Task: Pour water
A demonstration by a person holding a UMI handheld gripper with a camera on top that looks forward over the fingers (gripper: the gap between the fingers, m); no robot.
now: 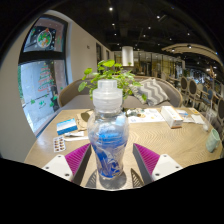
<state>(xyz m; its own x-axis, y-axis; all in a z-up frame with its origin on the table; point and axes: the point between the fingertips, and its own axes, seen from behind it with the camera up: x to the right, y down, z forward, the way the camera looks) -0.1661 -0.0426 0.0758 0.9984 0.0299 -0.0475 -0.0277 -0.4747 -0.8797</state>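
A: So, where is the bottle [108, 135] right now?

B: It stands upright between the fingers of the gripper [108, 163], white cap on, label facing the camera. The magenta pads [76, 158] flank its lower body on both sides.

A: Does the gripper actually hold it?

B: That is hard to judge. The pads sit very close to the bottle, but whether both press on it or a sliver of gap remains cannot be told from this view. The base is hidden low between the fingers, so it is unclear if it rests on the bench [170, 142] or hangs lifted.

A: Why so low on the body?

B: Probably for a steady hold under the weight of the water, leaving the neck free to tip.

A: And a vessel to pour into?

B: None is plainly visible. Beyond the bottle there is a plant [112, 74], some papers [70, 127] and a box [173, 117] on the bench. The cap looks closed, so pouring seems not yet begun.
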